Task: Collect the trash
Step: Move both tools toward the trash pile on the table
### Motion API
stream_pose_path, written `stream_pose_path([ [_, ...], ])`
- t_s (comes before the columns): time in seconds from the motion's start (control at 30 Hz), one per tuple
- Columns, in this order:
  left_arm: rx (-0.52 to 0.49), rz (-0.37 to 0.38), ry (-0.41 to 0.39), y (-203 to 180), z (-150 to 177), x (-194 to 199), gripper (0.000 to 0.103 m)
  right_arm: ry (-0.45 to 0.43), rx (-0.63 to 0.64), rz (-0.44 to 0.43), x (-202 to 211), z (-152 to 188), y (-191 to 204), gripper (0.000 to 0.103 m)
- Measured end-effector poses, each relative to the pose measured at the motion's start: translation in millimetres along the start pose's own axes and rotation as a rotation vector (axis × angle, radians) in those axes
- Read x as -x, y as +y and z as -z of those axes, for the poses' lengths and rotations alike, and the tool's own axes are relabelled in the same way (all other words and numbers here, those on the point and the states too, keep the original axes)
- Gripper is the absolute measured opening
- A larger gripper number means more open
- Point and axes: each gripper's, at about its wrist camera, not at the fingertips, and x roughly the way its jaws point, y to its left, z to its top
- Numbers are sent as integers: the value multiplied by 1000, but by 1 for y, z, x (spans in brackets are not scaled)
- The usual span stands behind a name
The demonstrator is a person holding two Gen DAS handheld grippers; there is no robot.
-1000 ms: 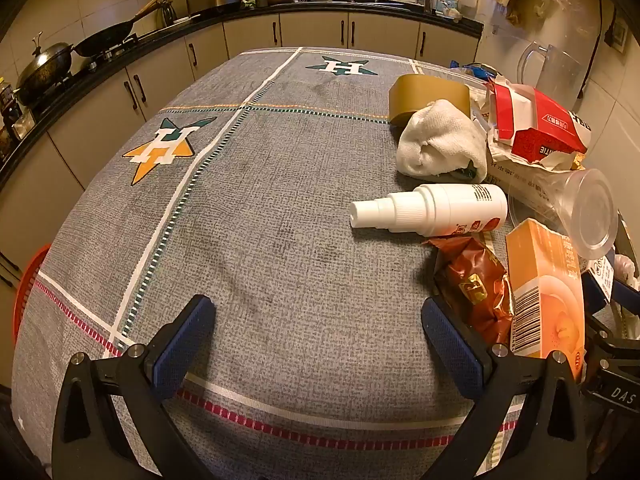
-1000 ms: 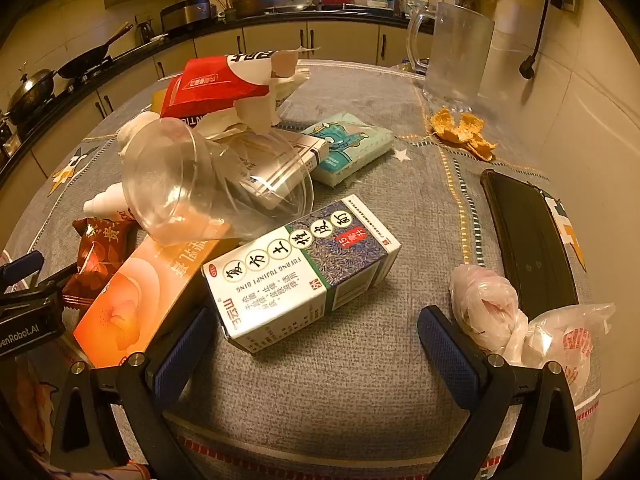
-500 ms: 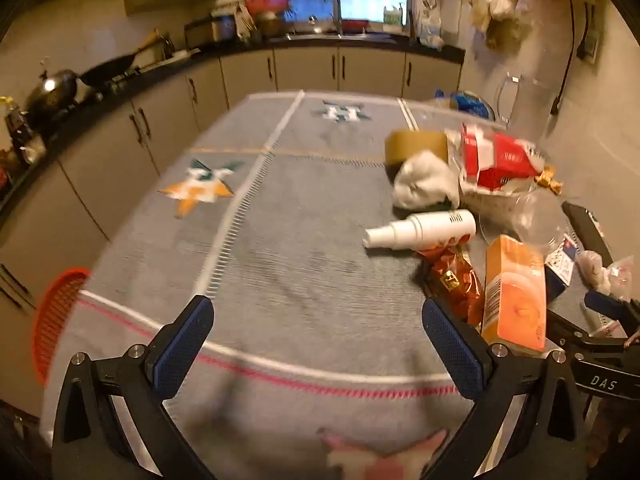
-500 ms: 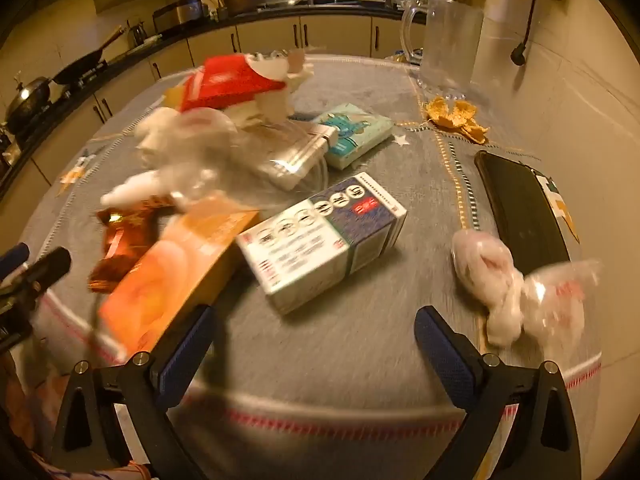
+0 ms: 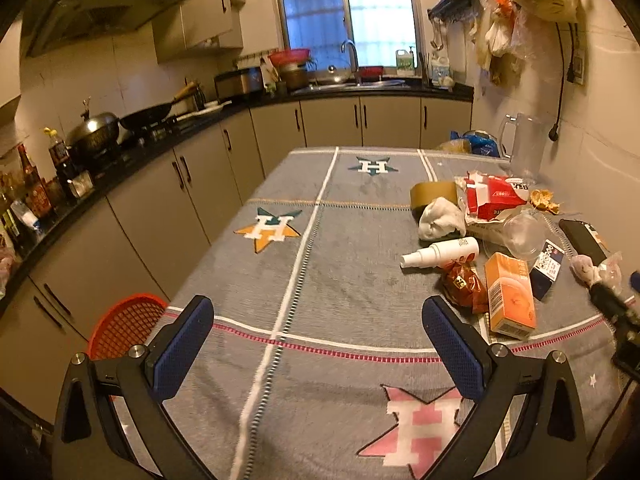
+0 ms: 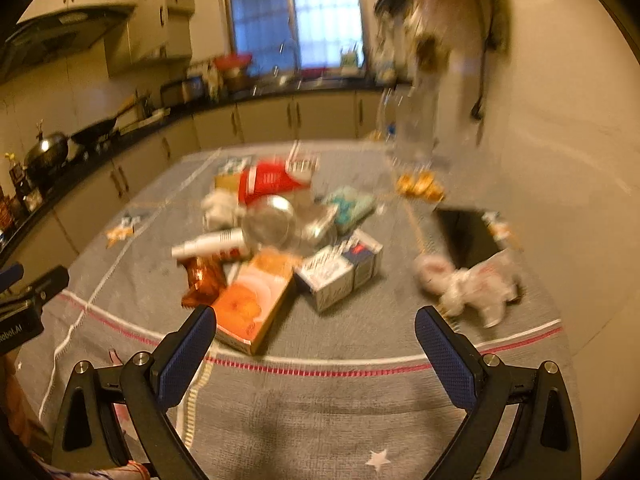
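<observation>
A heap of trash lies on the right half of the grey tablecloth: an orange box, a brown wrapper, a white spray bottle, a clear plastic cup, a red carton and crumpled plastic bags. My left gripper is open and empty above the table's near edge. My right gripper is open and empty, short of the orange box and a white and blue medicine box. The right wrist view is blurred.
A red mesh basket sits low off the table's left front corner. A black phone and a glass jug stand by the right wall. Kitchen counters with pans run along the left and back.
Both grippers have pulled back and risen away from the trash, so the whole table and kitchen show. Both stay open and empty.
</observation>
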Motion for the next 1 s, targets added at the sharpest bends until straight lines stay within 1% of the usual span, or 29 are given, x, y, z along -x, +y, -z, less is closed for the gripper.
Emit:
stream_pose_path([
  [0.1,-5,-2,-22,2,2,10,103,-96,-14,36,23,2,0,101],
  [0.2,-1,3,-34,6,5,18,103,-134,-44,36,38,-1,-1,101],
  [0.3,5,5,-43,10,7,26,103,-144,-59,41,48,0,-1,102],
  [0.63,20,12,-60,19,17,45,103,-177,-24,47,79,8,9,103],
  [0.7,22,12,-60,19,19,46,103,-179,-20,55,83,8,16,103],
  [0.9,38,10,-67,28,21,49,103,-215,-32,35,93,13,14,103],
  [1.0,42,7,-69,34,22,50,103,-201,-49,31,93,15,11,103],
])
